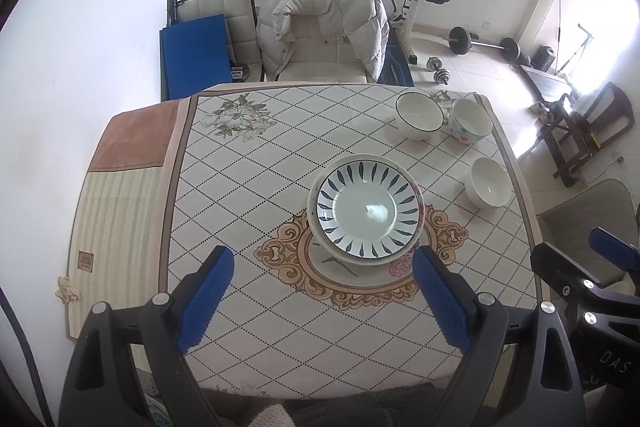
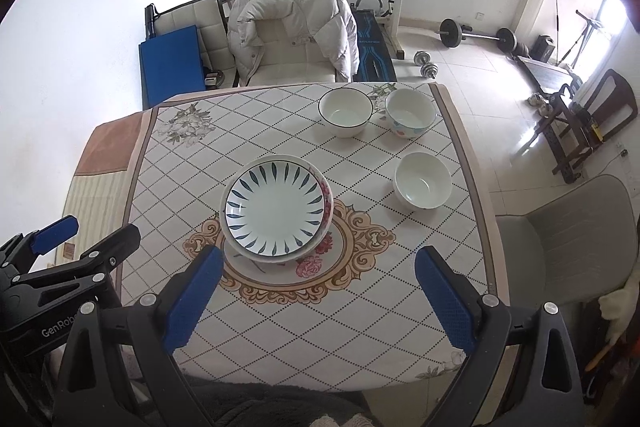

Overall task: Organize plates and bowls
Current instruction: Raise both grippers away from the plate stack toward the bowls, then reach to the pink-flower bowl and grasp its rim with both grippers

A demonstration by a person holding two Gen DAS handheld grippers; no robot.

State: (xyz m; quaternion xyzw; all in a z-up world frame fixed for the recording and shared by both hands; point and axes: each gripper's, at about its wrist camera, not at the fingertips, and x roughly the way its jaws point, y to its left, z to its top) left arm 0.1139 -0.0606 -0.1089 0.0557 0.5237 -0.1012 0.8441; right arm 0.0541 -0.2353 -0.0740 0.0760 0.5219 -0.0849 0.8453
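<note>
A blue-leaf patterned plate (image 1: 367,211) (image 2: 276,207) sits stacked on a larger white plate in the middle of the table. Three white bowls stand at the table's right: a dark-rimmed bowl (image 1: 419,115) (image 2: 345,111), a flowered bowl (image 1: 470,121) (image 2: 410,111) beside it, and a plain bowl (image 1: 487,182) (image 2: 423,179) nearer. My left gripper (image 1: 324,259) is open and empty, above the near table edge, just short of the plates. My right gripper (image 2: 320,263) is open and empty, near the table's front, right of the plates.
The table (image 1: 248,187) has a diamond-patterned cloth with an ornate medallion. A chair with a white puffy jacket (image 1: 324,23) stands behind it. A grey chair (image 2: 568,239) is at the right. Weights and a barbell rack fill the back.
</note>
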